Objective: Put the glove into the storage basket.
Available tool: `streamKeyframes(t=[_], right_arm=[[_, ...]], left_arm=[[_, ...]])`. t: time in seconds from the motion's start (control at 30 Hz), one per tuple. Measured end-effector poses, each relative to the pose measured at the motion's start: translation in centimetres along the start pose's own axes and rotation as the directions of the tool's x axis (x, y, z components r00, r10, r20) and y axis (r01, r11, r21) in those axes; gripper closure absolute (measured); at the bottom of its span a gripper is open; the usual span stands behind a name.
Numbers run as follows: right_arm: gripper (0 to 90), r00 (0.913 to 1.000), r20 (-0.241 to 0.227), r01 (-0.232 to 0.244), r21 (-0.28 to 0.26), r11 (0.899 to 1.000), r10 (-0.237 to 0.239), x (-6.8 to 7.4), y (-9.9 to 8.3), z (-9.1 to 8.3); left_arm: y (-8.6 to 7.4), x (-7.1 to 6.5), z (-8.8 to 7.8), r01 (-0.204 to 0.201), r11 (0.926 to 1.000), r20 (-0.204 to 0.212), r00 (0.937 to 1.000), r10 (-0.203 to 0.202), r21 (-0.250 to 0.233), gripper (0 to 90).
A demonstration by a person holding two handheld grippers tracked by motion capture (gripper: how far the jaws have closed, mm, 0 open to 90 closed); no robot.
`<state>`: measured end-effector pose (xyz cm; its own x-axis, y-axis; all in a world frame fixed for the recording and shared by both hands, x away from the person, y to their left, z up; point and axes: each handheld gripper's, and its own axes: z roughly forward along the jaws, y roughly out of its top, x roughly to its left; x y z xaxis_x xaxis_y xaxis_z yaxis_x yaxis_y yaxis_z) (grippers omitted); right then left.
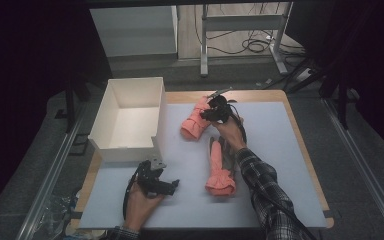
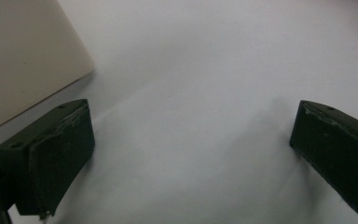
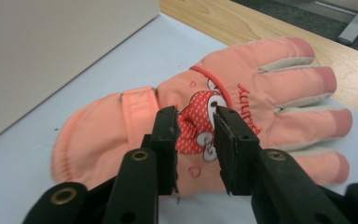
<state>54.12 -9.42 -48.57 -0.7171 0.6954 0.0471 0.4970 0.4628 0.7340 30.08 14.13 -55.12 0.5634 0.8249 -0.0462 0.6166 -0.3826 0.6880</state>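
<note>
Right tool (image 3: 196,135) pinches the far pink glove (image 3: 205,116) beside the white box (image 1: 130,107); left tool (image 2: 191,154) spread.

The far glove (image 3: 242,93) looks like soft, matt coral cloth, smooth across the back, with paler grey strips between the fingers, a ribbed-looking cuff and a stitched red dotted patch with red lettering; the near glove (image 1: 221,170) appears to be the same cloth with a dark palm side. The box (image 1: 130,117) has flat, matt cream walls like card or thin plastic, and it stands on a smooth, matt pale sheet (image 1: 275,150) laid over a table (image 1: 280,95) of light, grained wood. The right gripper (image 3: 195,126) and left gripper (image 2: 191,154) have jaws of dull black plastic with scuffed, slightly rough pads, and brass-coloured metal rings sit in the right one's arms.
</note>
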Motion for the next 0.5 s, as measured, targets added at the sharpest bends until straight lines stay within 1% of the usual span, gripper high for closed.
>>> streamKeyframes(t=[0.03, 0.1, 0.13, 0.2, 0.23, 0.27, 0.33, 0.4, 0.43, 0.5], right_arm=[[66.4, 1.0000, 0.003, 0.002, 0.008, 1.000, -0.002, -0.1, 0.2, 0.7], [65.9, 1.0000, 0.005, 0.003, 0.016, 1.000, -0.003, -0.1, 0.3, 0.9], [65.9, 0.9994, 0.024, 0.023, 0.035, 0.999, -0.024, 0.0, 0.4, 1.7], [66.9, 0.9991, 0.026, 0.031, 0.051, 0.998, -0.032, 0.0, 0.3, 2.2], [66.9, 0.9991, 0.026, 0.031, 0.051, 0.998, -0.032, 0.0, 0.3, 2.2], [70.1, 0.9987, 0.029, 0.040, 0.072, 0.997, -0.042, -0.2, 0.1, 2.9], [74.6, 0.9996, 0.022, 0.018, 0.072, 0.997, -0.019, -0.4, -0.1, 3.1], [83.5, 0.9999, -0.002, -0.014, 0.076, 0.997, 0.015, -0.6, -0.4, 3.3], [85.7, 0.9997, -0.009, -0.023, 0.079, 0.997, 0.024, -0.7, -0.4, 3.3], [89.1, 0.9998, -0.002, -0.018, 0.091, 0.996, 0.019, -0.6, -0.3, 3.2]], left_arm=[[0.0, 0.0, 0.0, -0.001, 1.0000, 0.000, 1.0000, 0.001, 0.000, 0.0], [0.0, 0.0, 0.0, -0.001, 1.0000, 0.000, 1.0000, 0.001, 0.000, 0.0], [0.0, 0.0, 0.0, -0.001, 1.0000, 0.000, 1.0000, 0.001, 0.000, 0.0], [0.0, 0.0, 0.0, -0.001, 1.0000, -0.001, 1.0000, 0.001, 0.000, 0.0], [0.0, 0.0, 0.0, -0.001, 1.0000, -0.001, 1.0000, 0.001, 0.000, 0.0], [0.0, 0.0, 0.0, -0.001, 1.0000, 0.000, 1.0000, 0.001, 0.000, 0.0], [0.0, 0.0, 0.0, -0.001, 1.0000, -0.001, 1.0000, 0.001, 0.000, 0.0], [0.0, 0.0, 0.0, -0.001, 1.0000, -0.001, 1.0000, 0.001, 0.000, 0.0], [0.0, 0.0, 0.0, -0.001, 1.0000, -0.001, 1.0000, 0.001, 0.000, 0.0], [0.0, 0.0, 0.0, -0.001, 1.0000, -0.001, 1.0000, 0.001, 0.000, 0.0]])
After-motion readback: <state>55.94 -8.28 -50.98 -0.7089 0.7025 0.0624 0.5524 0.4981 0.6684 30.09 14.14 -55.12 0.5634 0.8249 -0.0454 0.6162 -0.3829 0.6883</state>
